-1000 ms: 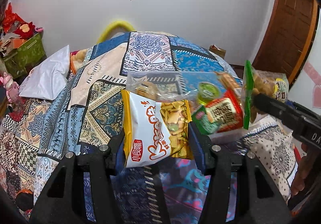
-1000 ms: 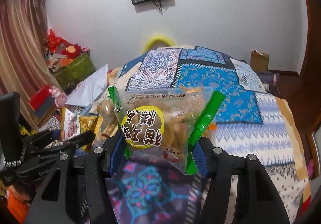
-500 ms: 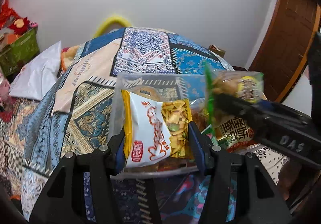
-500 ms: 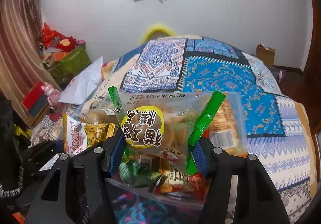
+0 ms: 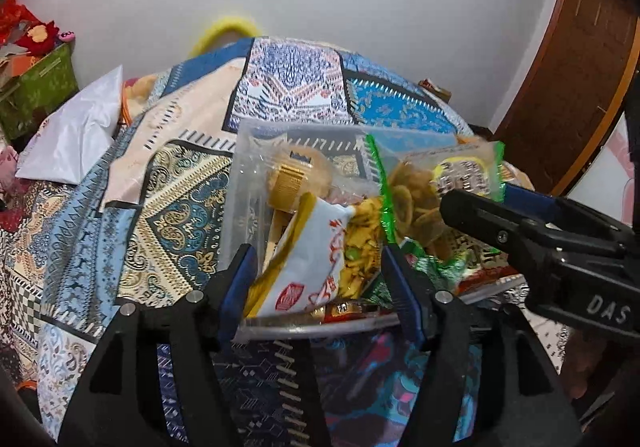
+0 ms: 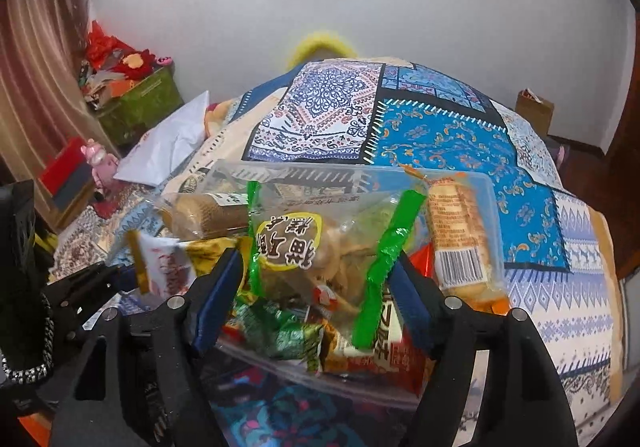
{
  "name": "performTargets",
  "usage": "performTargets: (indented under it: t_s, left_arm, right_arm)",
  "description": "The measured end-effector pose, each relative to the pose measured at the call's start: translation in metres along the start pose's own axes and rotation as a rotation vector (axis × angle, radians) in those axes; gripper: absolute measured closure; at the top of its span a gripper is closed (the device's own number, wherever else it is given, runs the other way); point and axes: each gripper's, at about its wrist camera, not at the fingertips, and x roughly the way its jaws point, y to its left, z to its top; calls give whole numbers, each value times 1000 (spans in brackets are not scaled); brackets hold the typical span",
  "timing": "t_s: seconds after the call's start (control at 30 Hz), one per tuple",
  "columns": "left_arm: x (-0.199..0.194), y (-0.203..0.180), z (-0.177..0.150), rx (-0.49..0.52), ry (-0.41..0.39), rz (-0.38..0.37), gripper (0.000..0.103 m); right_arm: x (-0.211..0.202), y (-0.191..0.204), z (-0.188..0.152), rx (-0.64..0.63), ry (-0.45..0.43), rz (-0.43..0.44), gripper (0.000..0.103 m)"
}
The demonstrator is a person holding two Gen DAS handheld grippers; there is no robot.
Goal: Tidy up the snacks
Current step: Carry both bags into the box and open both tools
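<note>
A clear plastic bin (image 5: 244,183) holding several snack packs sits on the patterned bedspread. My left gripper (image 5: 316,271) is over its near rim, jaws spread; the white and yellow chip bag (image 5: 312,267) lies tilted between them, tipping into the bin. My right gripper (image 6: 316,283) is over the bin (image 6: 476,183) too, jaws spread beside the clear green-edged snack bag (image 6: 320,247), which rests on the packs below. That bag also shows in the left wrist view (image 5: 424,191), with the right gripper's finger (image 5: 500,223) beside it.
The patterned bedspread (image 6: 440,127) covers the bed around the bin. A white pillow (image 5: 76,139) lies at the far left. A green box (image 6: 140,107) of clutter stands by the wall. A wooden door (image 5: 580,59) is at the right.
Both grippers have moved forward over the bin. Their jaws have spread, the chip bag has tipped sideways into the bin, and the green-edged bag has sunk onto the packs.
</note>
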Motion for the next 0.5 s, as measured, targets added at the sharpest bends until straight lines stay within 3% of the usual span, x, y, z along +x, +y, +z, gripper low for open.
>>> performTargets:
  t_s: [0.17, 0.5]
  left_arm:
    - [-33, -3, 3, -10, -45, -11, 39]
    - [-148, -34, 9, 49, -263, -17, 39]
  right_arm:
    - [-25, -5, 0, 20, -37, 6, 32]
    - [-127, 2, -2, -14, -213, -7, 32]
